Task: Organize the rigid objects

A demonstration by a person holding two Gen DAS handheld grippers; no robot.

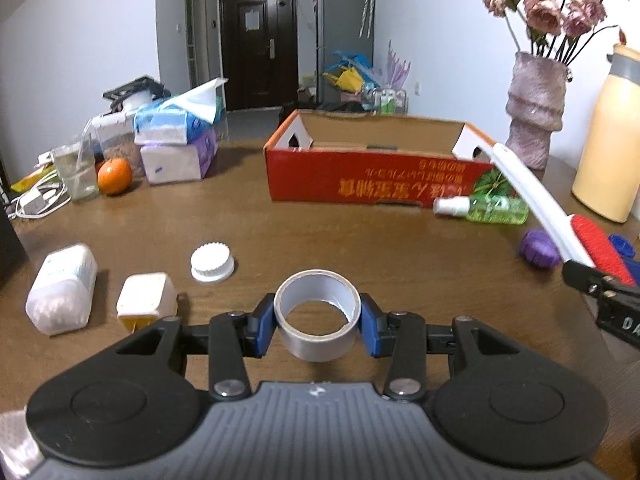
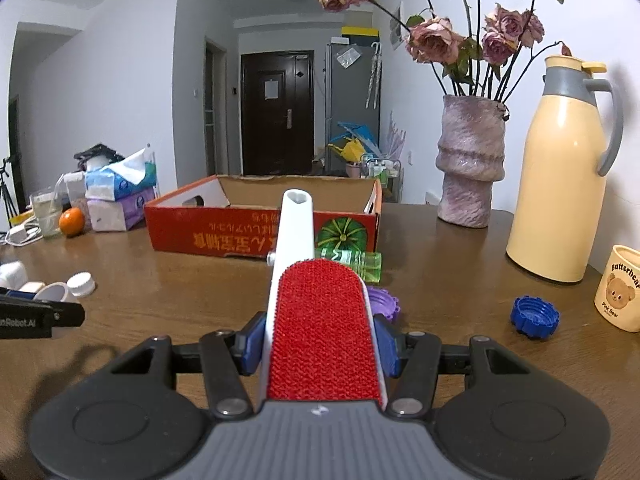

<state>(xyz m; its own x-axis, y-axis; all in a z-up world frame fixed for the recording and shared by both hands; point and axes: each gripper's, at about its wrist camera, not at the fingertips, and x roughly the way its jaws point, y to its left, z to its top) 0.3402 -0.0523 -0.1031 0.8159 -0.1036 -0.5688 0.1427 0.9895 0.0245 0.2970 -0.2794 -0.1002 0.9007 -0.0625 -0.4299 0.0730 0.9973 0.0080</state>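
Behind the right claw's lint brush, the green bottle is half hidden

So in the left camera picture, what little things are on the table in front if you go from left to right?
White tub → yellow-and-white plug → white cap → roll of tape, pinched in the left gripper → purple cap → red lint brush, held by the right gripper.
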